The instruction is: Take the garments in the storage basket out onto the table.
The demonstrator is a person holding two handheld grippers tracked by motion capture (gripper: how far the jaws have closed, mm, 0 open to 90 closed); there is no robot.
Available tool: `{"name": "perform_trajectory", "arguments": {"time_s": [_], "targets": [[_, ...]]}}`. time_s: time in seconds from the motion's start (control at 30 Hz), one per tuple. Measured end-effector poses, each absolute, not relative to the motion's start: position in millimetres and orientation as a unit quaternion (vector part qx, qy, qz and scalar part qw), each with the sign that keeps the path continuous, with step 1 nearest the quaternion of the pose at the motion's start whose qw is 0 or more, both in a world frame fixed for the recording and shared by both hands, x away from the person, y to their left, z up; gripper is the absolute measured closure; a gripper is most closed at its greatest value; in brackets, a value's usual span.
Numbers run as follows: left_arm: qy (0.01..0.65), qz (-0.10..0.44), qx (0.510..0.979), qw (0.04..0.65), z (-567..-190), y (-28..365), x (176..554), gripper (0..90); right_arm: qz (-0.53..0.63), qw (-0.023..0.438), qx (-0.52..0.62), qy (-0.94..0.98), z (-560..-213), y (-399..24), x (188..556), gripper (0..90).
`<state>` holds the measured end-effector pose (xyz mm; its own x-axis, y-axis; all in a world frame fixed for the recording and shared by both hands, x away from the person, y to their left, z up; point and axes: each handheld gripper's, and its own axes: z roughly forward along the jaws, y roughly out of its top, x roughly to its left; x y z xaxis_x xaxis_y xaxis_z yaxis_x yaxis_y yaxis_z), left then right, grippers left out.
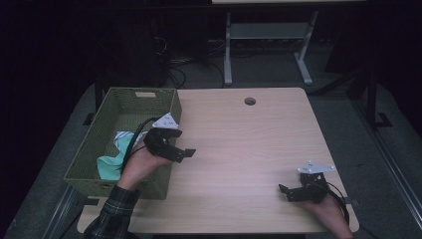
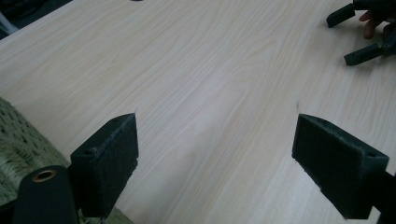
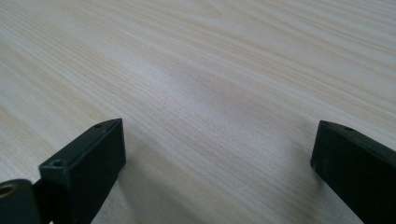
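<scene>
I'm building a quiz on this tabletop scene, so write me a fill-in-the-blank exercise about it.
1. The light green cloth lies inside the woven green ____.
2. The jaws of the left hand-held gripper stand ____, with nothing between them.
3. The right hand-held gripper sits near the table's ____ front corner.
4. The round hole in the tabletop lies near the table's ____ edge.

Missing words: basket; open; right; far
</scene>
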<state>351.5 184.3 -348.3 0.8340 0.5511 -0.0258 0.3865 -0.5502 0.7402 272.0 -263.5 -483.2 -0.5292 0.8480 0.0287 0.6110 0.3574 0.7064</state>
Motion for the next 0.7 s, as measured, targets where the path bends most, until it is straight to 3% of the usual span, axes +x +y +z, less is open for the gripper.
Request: {"name": "perform_trajectory", "arguments": {"time_s": [0.7], "targets": [[0.293, 0.120, 0.866, 0.387, -342.7, 211.4, 353.1, 13.9, 0.341, 0.174, 0.454, 0.805, -483.2, -263.4, 272.0, 2.6]]}}
